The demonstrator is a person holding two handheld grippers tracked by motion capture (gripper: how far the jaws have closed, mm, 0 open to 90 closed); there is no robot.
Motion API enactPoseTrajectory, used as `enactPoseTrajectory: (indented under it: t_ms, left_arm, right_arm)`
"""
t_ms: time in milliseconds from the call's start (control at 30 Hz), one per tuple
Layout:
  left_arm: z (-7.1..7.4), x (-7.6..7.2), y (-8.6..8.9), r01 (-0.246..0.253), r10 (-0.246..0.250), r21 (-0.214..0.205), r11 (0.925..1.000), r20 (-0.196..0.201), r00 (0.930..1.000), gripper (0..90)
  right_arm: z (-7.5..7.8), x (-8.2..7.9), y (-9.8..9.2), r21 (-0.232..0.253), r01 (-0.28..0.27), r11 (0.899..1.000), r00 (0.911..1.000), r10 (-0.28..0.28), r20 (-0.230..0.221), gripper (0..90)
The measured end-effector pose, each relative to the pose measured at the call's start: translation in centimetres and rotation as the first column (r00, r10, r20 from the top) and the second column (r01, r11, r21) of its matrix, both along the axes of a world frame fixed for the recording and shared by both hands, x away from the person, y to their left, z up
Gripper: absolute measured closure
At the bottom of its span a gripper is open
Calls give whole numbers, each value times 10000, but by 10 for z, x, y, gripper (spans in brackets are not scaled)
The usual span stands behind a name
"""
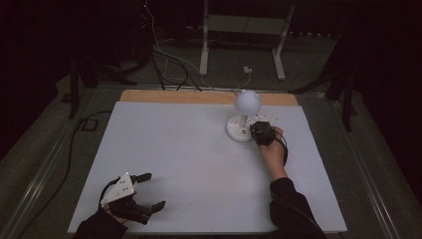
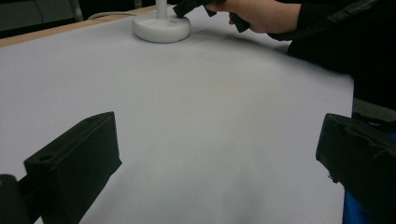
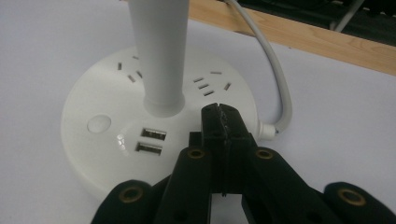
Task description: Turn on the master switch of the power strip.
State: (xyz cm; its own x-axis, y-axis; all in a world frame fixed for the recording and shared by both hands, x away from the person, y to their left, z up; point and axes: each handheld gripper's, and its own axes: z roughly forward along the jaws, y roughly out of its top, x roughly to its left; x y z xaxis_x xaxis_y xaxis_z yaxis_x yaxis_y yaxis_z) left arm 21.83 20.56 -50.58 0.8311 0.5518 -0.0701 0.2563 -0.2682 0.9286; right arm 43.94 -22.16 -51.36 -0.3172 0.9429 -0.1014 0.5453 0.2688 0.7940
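I take the lamp (image 1: 243,117) as my landmark: it stands on the white table (image 1: 164,164) toward the far right, round base flat, upright stem carrying a globe, its cord (image 3: 275,74) trailing off the back edge, which I judge keeps the front of the base free to reach. My right gripper (image 3: 219,122) hangs just over the near rim of that base, jaws clenched together on nothing, tip close to the two USB ports (image 3: 152,140) and not far from the round button (image 3: 99,124), so I guess it is closed to press rather than grasp. My left gripper (image 1: 144,191) sits well away from the lamp at the near left corner, jaws spread and empty, apparently parked out of the way.
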Motion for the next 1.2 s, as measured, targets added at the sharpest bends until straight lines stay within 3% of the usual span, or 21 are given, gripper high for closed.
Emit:
enactPoseTrajectory:
  t_ms: [133, 200, 333, 633, 667, 733, 767, 833, 867, 900, 933, 1067, 1200]
  left_arm:
    - [0, 1, 0, -36, 36, -21, 10000, -35, 10000, 1]
    - [0, 1, 1, -31, 31, -34, 10000, -26, 10000, 1]
    - [0, 1, 0, -30, 30, -16, 10000, -36, 10000, 1]
    - [0, 1, 0, -63, 63, -13, 10000, -48, 10000, 1]
    - [-1, 1, 0, -59, 59, 7, 10000, -40, 10000, 1]
    - [0, 1, 0, -26, 26, -2, 10000, -28, 10000, 1]
    - [0, 0, 0, -19, 19, -6, 10000, -23, 10000, 1]
    - [0, 0, 0, -21, 21, -7, 10000, -26, 10000, 1]
    - [0, 0, 0, -26, 26, -7, 10000, -23, 10000, 1]
    - [0, 0, 0, -26, 26, -7, 10000, -27, 10000, 1]
    - [0, 0, 0, -25, 25, -12, 10000, -31, 10000, 1]
    - [0, 0, 0, -27, 27, -1, 10000, -26, 10000, 1]
    - [0, 0, 0, -18, 18, -1, 10000, -10, 10000, 1]
  right_arm:
    - [6, 1, -1, 4, -14, 10000, 10000, 14, -26, 900]
    - [17, 0, -10, 804, 108, 9967, 9999, -118, 114, 900]
    - [25, -1, -13, 1133, 26, 9936, 10000, -28, 11, 900]
    - [32, -9, -14, 1215, -218, 9923, 9994, 248, -231, 894]
    - [32, -11, -15, 1330, -251, 9908, 9993, 285, -236, 782]
    - [33, -11, -16, 1519, -468, 9873, 9983, 516, -277, 752]
    - [33, -13, -15, 1386, -444, 9894, 9985, 484, -256, 734]
    - [33, -16, -13, 1195, -407, 9920, 9990, 428, -143, 616]
    - [34, -17, -13, 1261, -420, 9911, 9989, 442, -150, 550]
    - [36, -20, -12, 1319, -711, 9887, 9973, 732, -112, 386]
    - [36, -20, -12, 1319, -711, 9887, 9973, 732, -112, 386]
    - [38, -24, -9, 1308, -765, 9885, 9969, 784, -97, 123]
    - [39, -29, -6, 1031, -774, 9917, 9970, 764, 136, 2]
